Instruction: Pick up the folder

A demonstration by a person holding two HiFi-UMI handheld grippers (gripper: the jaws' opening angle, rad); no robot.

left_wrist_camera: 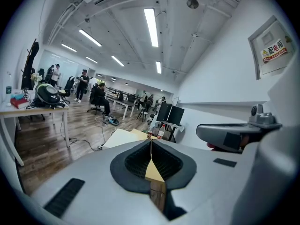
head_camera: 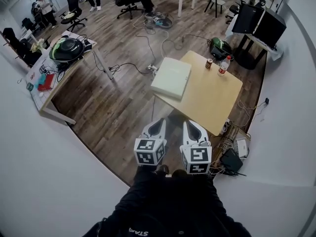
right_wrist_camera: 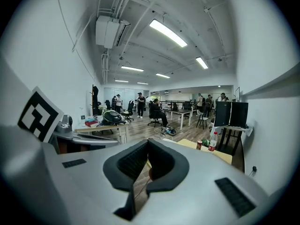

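Note:
In the head view a pale, flat folder (head_camera: 171, 77) lies on the near left corner of a light wooden table (head_camera: 212, 95), overhanging its edge a little. My left gripper (head_camera: 159, 124) and right gripper (head_camera: 190, 125) hang side by side short of the table's near edge, both pointing toward it. Each is shut with nothing between the jaws. From the left gripper view the folder (left_wrist_camera: 121, 138) shows just beyond the shut left gripper (left_wrist_camera: 151, 143). In the right gripper view the shut right gripper (right_wrist_camera: 148, 144) points at the table (right_wrist_camera: 213, 153).
A can (head_camera: 209, 63) and a plastic bottle (head_camera: 224, 65) stand at the table's far side. Cables (head_camera: 148, 43) trail over the wood floor. A cluttered desk (head_camera: 59, 65) stands at left and monitors (head_camera: 259, 23) at the back right. A white wall runs close on the right.

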